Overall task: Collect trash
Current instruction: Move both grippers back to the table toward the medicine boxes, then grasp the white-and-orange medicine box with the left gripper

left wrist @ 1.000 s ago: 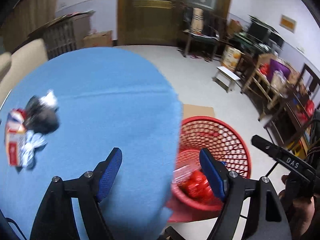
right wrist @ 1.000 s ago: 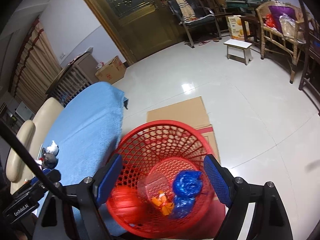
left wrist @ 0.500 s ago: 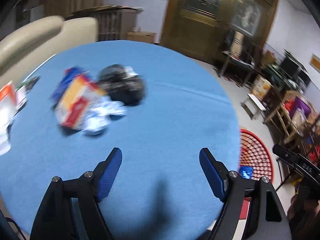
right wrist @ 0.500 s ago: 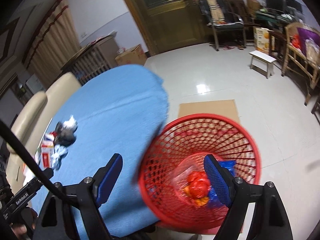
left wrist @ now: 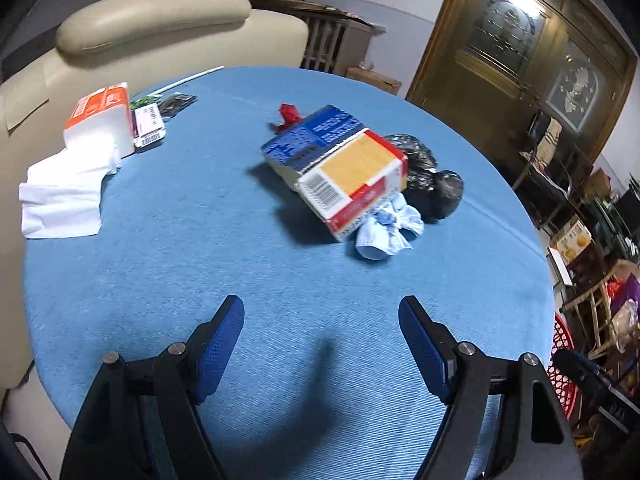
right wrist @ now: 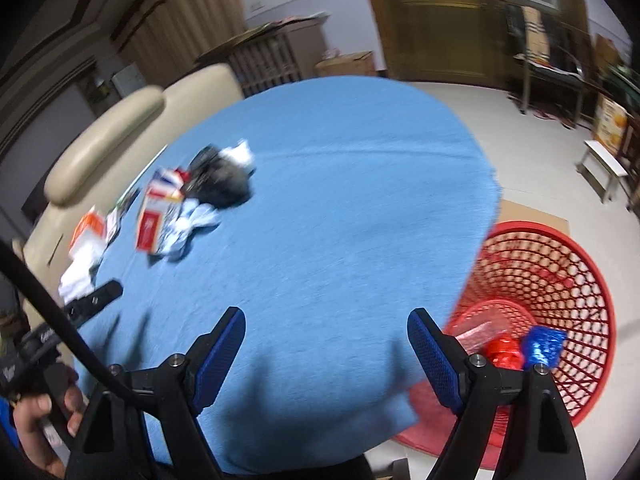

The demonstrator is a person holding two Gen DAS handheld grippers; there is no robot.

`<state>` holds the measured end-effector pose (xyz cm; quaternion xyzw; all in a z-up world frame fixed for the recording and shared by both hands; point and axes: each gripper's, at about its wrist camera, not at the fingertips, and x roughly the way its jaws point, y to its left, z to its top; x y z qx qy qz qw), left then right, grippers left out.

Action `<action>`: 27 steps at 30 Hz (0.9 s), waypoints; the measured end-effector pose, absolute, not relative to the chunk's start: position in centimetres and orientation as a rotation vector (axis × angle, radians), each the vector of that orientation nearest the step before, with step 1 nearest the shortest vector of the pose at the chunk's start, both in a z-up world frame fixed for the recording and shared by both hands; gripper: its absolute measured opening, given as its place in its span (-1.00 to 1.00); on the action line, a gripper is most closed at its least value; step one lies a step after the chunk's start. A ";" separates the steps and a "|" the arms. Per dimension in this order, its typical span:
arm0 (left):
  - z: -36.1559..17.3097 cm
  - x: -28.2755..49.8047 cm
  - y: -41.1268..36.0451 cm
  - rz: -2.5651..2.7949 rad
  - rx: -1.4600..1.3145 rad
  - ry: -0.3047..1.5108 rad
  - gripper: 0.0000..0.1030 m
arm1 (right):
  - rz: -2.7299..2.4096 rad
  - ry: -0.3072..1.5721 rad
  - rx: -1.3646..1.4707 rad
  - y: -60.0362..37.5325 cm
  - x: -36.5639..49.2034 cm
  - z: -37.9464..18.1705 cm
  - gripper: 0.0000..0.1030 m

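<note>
On the round blue table lies a trash pile: a blue, yellow and red carton, a crumpled black bag, a light blue wad and a small red scrap. My left gripper is open and empty, hovering above the cloth short of the pile. My right gripper is open and empty over the table's near edge. The pile shows blurred at the far left of the right wrist view, around the carton. The red mesh basket stands on the floor to the right and holds red and blue trash.
An orange tissue pack with pulled-out white tissues and small packets lie at the table's left. A beige chair stands behind. The basket's rim shows at the right. Furniture lines the far walls. The left gripper shows in the right wrist view.
Both grippers have swung left from the basket toward the table. The left one now faces the trash pile closer up. Both stayed open and empty.
</note>
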<state>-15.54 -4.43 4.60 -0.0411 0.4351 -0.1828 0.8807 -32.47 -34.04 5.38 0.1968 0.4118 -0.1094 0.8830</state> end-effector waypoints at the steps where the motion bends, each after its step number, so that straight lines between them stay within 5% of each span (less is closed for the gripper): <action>1: 4.5 -15.4 -4.3 -0.379 -0.087 0.907 0.55 | -0.219 0.863 0.404 -33.7 -32.3 5.2 0.66; 27: 4.1 -5.7 -10.0 -0.581 0.090 0.925 0.55 | -0.169 0.889 0.409 -32.8 -31.7 4.5 0.66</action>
